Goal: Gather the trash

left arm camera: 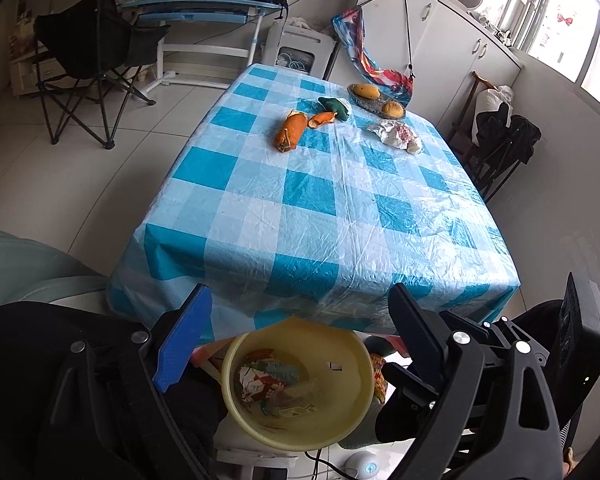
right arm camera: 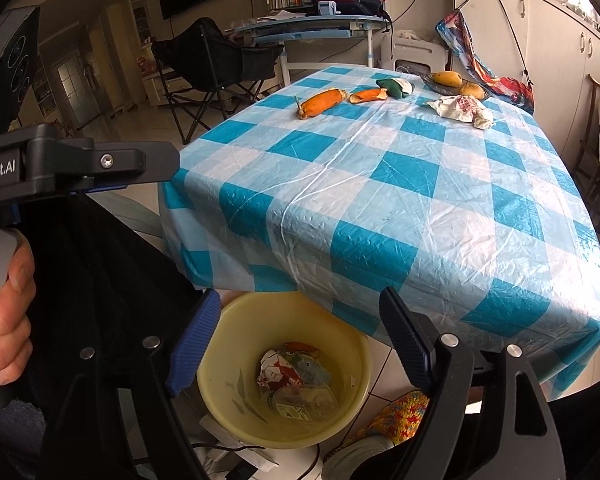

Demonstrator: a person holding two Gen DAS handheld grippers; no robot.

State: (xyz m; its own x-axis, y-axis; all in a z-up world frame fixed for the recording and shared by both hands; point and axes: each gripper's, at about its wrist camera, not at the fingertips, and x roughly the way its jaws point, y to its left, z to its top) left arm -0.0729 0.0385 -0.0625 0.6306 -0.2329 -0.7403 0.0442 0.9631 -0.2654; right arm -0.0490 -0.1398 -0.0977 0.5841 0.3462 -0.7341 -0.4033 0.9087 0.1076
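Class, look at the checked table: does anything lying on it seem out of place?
Yes. Orange peels, a green scrap and a crumpled wrapper lie loose on the tablecloth, not in the yellow bin below.

- A blue-and-white chequered plastic cloth (right arm camera: 380, 184) is covering the bench.
- A pale yellow round plastic bin (right arm camera: 220, 384) is showing red-and-white wrappers (right arm camera: 278, 372).
- Orange curled peels (right arm camera: 320, 104) are lying on the cloth.
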